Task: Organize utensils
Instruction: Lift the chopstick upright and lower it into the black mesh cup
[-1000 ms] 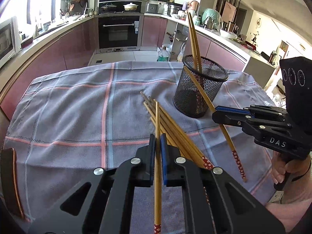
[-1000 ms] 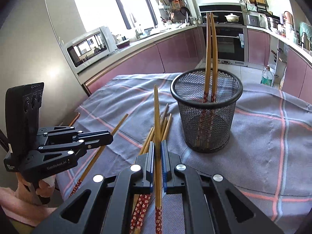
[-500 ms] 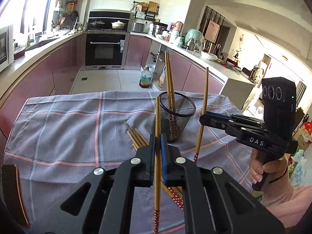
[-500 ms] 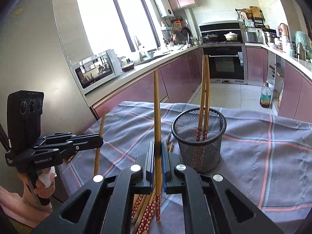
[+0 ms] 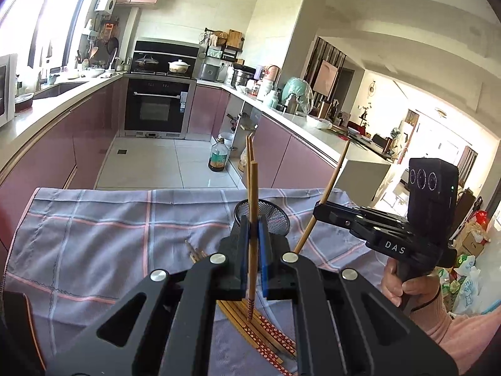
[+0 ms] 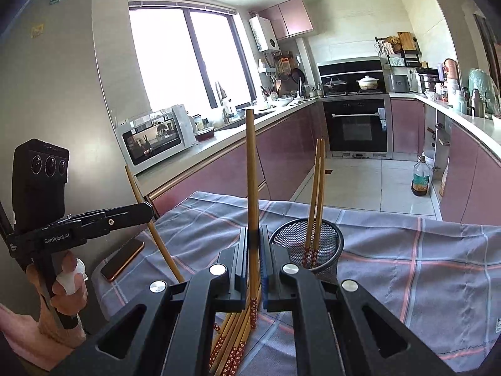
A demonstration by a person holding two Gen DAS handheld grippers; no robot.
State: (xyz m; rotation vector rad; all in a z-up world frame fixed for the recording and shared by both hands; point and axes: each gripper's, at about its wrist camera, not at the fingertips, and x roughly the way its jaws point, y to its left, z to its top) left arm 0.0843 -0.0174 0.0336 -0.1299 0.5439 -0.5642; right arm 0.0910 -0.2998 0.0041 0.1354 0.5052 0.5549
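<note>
Left wrist view: the left gripper (image 5: 253, 244) is clamped on one upright chopstick (image 5: 252, 206), which hides part of the mesh cup (image 5: 275, 216); the right gripper (image 5: 319, 210), marked "DAS", pinches another. Right wrist view: "GenRobot.AI" reads on the left gripper. Loose chopsticks (image 6: 231, 335) lie on the checked cloth (image 6: 407, 269); what looks like a phone (image 6: 122, 259) lies nearby.

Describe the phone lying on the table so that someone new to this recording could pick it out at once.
Start at the table under the grey checked cloth, with the black mesh cup standing on it. Go to the cloth's edge nearest the fridge, past the loose chopsticks. There lies the phone, flat and face up: the only dark slab with a coppery rim among thin wooden sticks.
</note>
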